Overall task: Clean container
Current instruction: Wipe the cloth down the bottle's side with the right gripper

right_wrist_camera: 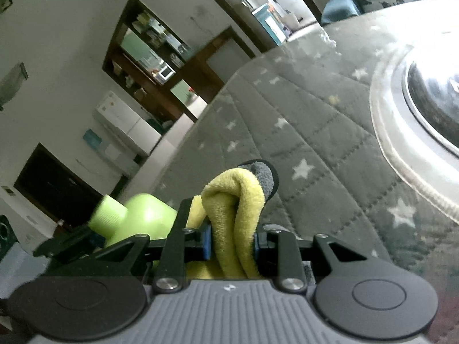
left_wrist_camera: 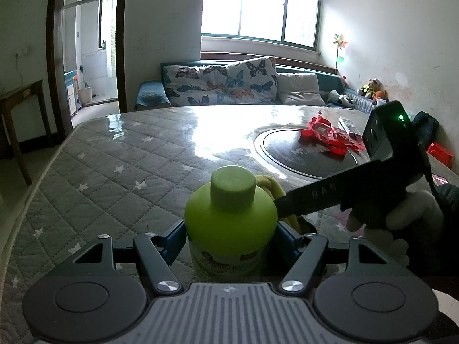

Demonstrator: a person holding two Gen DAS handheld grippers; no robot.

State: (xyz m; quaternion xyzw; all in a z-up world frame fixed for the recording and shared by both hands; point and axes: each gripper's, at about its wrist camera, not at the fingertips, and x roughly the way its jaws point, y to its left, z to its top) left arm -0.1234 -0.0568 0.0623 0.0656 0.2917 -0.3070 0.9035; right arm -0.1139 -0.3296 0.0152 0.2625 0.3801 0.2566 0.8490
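Two grippers are mine, one in each hand, and both are clamped on something. My left gripper (left_wrist_camera: 231, 238) has its blue pads pressed against either side of a green bottle (left_wrist_camera: 231, 218), which stands upright between them, its ribbed green cap (left_wrist_camera: 233, 187) on and facing the camera. A printed label wraps the bottle's lower part, too blurred for me to read. The bottle sits above a table covered with a grey quilted cloth (left_wrist_camera: 120, 166) with white stars, under a glossy clear sheet.

My right gripper (right_wrist_camera: 233, 242) is closed on a yellow cloth (right_wrist_camera: 235, 206), bunched and folded over between the blue pads, with a grey patch at its far tip. From the left wrist view the right gripper's black finger (left_wrist_camera: 312, 197) reaches in from the right and meets the bottle's shoulder, with a bit of the yellow cloth showing just behind the bottle. I cannot tell whether the cloth itself touches the bottle. My gloved right hand (left_wrist_camera: 401, 220) grips that tool's handle. From the right wrist view the bottle lies just to the left of the cloth, close beside it.

Farther across the table sits a round dark inset plate (left_wrist_camera: 309, 152) with a tangle of red ribbon (left_wrist_camera: 327, 136) on it
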